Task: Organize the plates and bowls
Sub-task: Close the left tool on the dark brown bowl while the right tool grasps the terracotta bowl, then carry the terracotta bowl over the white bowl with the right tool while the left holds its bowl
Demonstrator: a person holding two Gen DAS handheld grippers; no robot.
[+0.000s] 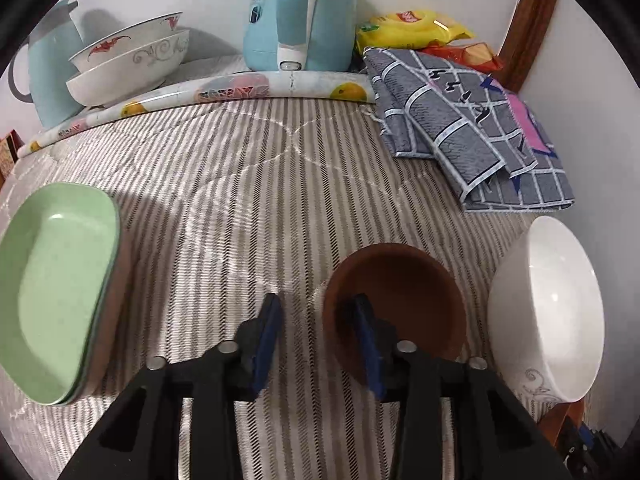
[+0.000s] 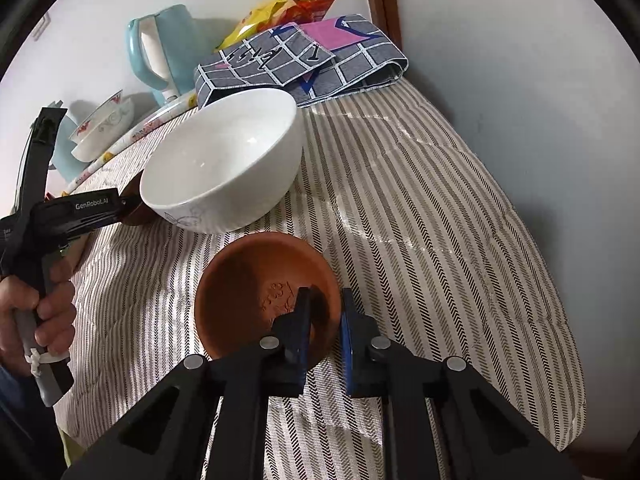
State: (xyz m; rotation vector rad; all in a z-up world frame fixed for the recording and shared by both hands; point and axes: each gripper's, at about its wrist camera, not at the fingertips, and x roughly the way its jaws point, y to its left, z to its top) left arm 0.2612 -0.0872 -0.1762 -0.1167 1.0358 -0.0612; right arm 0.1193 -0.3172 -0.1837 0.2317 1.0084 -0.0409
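- Right gripper (image 2: 325,322), low centre of the right wrist view, is clamped on the near right rim of a brown bowl (image 2: 256,292): one blue pad inside the bowl, the other outside, wall pinched between them.
- That brown bowl sits on the striped cloth covering the surface (image 2: 440,240), just in front of a big white bowl (image 2: 224,164), which is upright and mid-frame.
- Left gripper (image 1: 316,340), bottom centre of the left wrist view, straddles the left rim of a second brown bowl (image 1: 404,296). Its right pad is inside the bowl and its left pad is outside over the cloth. There's a visible gap, so the pads are apart and not pinching.
- In that same view the white bowl (image 1: 548,312) is at the right edge, just beside the brown one.
- Stack of green plates (image 1: 56,288) sits at the left edge, well apart from the bowls.
- Upper left: two patterned white bowls (image 1: 128,60), nested, on a fruit-print tray (image 1: 224,90), with a light blue kettle (image 1: 300,16) at top centre.
- A folded grey checked cloth (image 1: 472,128) lies upper right, snack bags (image 1: 416,28) behind it.
- A hand (image 2: 44,308) at the left edge of the right wrist view grips the left gripper's handle.
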